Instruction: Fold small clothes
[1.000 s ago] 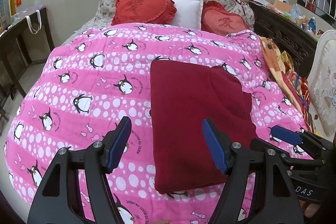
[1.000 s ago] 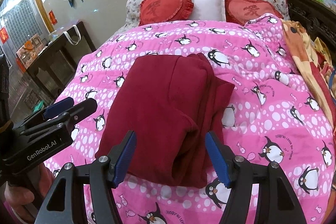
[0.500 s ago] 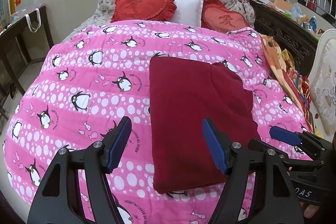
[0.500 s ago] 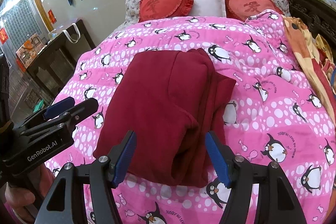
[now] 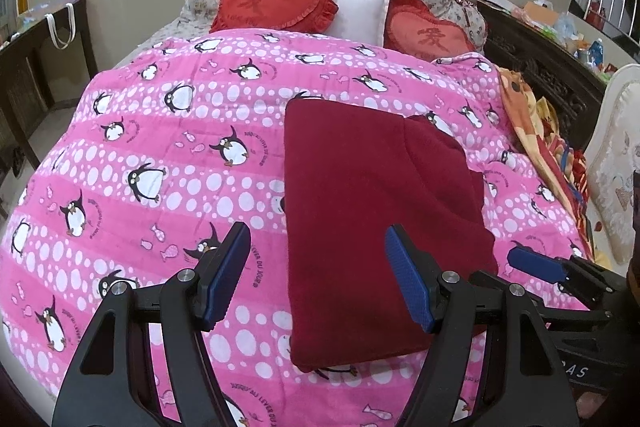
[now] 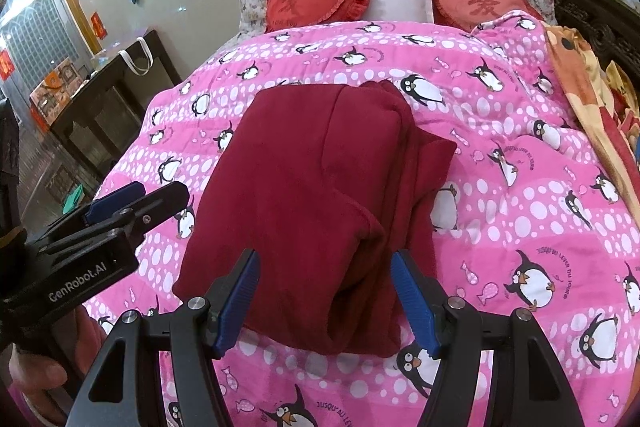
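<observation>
A dark red garment [image 5: 372, 211] lies folded into a long rectangle on the pink penguin quilt [image 5: 160, 147]. It also shows in the right wrist view [image 6: 320, 187], with a thicker folded layer along its right side. My left gripper [image 5: 316, 275] is open and empty, above the garment's near left edge. My right gripper [image 6: 324, 299] is open and empty, above the garment's near end. Each gripper shows in the other's view, the right one [image 5: 560, 275] at the garment's right and the left one [image 6: 120, 207] at its left.
Two red heart cushions [image 5: 276, 3] and a white pillow [image 5: 360, 11] lean on the floral headboard. An orange patterned blanket [image 5: 536, 131] lies along the bed's right side. A dark table [image 6: 108, 99] stands left of the bed, dark furniture with clutter [image 5: 552, 39] at the right.
Both grippers have drawn slightly towards the bed; the garment sits a little lower and larger in both views. The garment has not moved and both grippers stay open.
</observation>
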A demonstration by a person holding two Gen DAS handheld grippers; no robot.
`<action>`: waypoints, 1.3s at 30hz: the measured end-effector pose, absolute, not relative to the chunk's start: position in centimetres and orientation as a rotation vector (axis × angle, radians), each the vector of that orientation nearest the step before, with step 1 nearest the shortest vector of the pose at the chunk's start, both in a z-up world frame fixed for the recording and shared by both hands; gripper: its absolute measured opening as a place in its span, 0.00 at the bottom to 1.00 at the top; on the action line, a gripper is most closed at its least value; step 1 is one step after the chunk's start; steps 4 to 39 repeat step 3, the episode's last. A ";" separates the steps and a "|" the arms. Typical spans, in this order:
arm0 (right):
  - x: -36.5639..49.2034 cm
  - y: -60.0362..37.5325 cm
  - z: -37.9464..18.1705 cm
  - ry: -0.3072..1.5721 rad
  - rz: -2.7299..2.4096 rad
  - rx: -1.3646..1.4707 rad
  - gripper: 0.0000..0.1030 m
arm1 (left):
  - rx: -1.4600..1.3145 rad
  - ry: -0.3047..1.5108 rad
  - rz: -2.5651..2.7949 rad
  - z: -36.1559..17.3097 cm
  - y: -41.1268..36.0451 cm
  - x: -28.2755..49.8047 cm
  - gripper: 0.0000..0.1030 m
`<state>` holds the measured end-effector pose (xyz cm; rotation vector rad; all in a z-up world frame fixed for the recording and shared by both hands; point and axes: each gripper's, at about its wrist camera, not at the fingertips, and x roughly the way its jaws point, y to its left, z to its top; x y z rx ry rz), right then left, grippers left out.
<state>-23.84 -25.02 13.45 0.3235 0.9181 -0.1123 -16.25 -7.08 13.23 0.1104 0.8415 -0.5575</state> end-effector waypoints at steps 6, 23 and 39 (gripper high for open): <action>-23.9 -25.6 13.2 0.919 -0.118 0.328 0.64 | 0.112 0.846 -0.550 13.1 -6.7 -15.6 0.68; -23.9 -25.6 13.2 0.919 -0.118 0.328 0.64 | 0.112 0.846 -0.550 13.1 -6.7 -15.6 0.68; -23.9 -25.6 13.2 0.919 -0.118 0.328 0.64 | 0.112 0.846 -0.550 13.1 -6.7 -15.6 0.68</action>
